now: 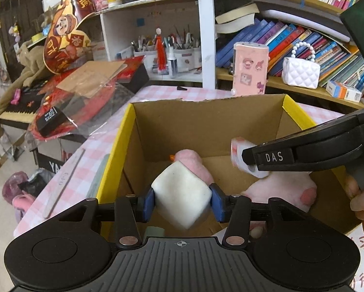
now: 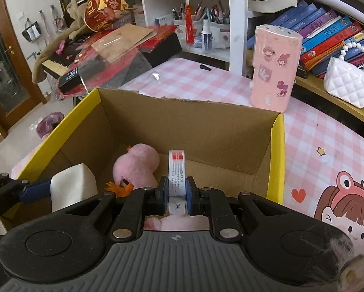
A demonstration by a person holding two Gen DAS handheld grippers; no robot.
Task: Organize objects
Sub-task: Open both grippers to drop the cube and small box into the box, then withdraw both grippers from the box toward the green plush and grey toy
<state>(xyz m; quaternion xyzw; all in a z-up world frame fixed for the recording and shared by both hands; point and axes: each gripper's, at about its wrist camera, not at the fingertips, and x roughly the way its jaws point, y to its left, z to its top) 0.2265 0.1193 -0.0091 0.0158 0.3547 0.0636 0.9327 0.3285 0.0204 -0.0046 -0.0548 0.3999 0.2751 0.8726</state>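
In the left wrist view, the left hand-held gripper [image 1: 182, 200] gripped a white foam cube [image 1: 182, 194] between its blue pads, above the open cardboard box [image 1: 206, 121] holding a pink plush toy [image 1: 190, 161].

In the right wrist view, the right hand-held gripper [image 2: 176, 194] was clamped on a slim white packet [image 2: 177, 172] over the same box, which stood on the checked surface [image 2: 315, 133].
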